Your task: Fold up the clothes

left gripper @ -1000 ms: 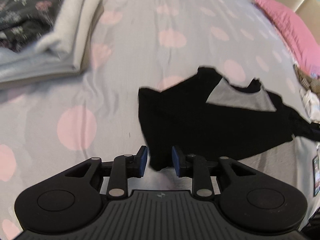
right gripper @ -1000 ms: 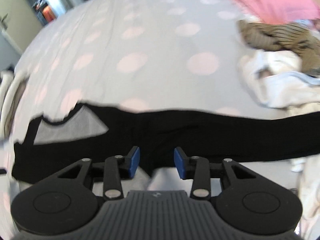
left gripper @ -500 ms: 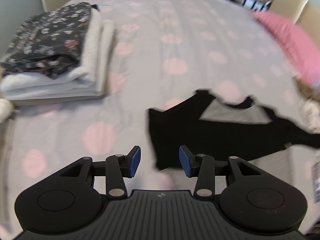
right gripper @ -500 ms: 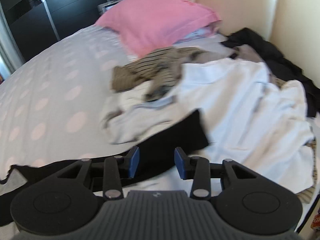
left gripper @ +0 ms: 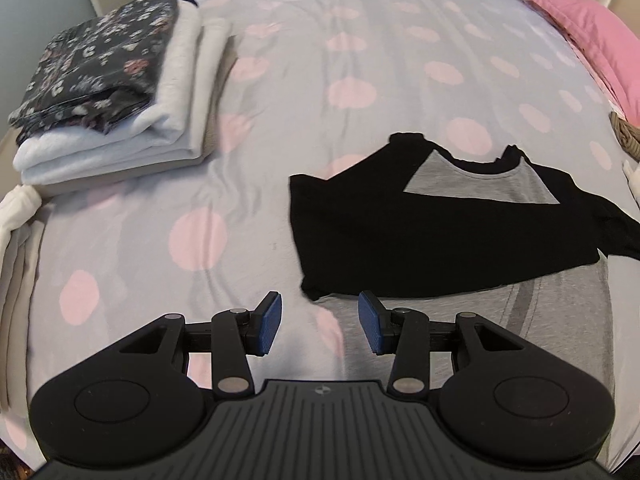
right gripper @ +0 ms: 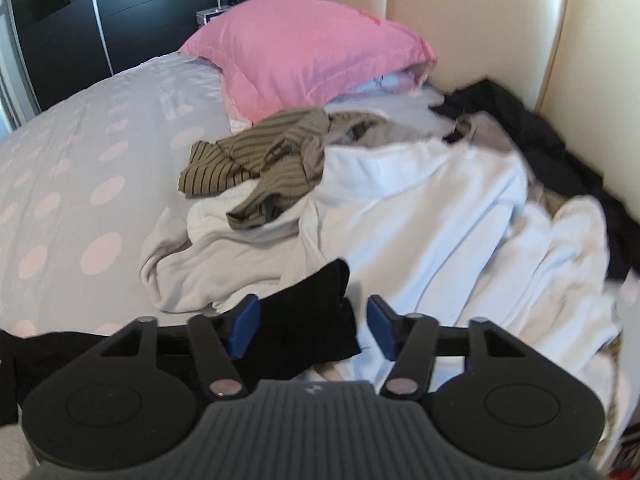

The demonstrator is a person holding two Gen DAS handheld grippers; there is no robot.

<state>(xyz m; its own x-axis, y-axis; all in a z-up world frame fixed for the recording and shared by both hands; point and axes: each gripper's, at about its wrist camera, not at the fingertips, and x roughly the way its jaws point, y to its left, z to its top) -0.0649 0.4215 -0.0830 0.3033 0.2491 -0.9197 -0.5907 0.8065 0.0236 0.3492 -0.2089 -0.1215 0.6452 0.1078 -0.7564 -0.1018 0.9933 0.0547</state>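
A black and grey shirt lies partly folded on the bed, its black sleeve laid across the grey body. My left gripper hovers open just short of the folded sleeve's near corner, with nothing between its fingers. In the right wrist view the shirt's other black sleeve stretches onto the laundry pile. My right gripper stands open above that sleeve's end, and its pads do not touch the cloth.
A stack of folded clothes topped by a dark floral piece sits at the far left. An unfolded pile holds a white garment, a striped olive top and dark clothes. A pink pillow leans by the headboard.
My left gripper has let the sleeve corner go, opened wider and pulled back. My right gripper swung right from the shirt's middle to the sleeve's end and opened wider.
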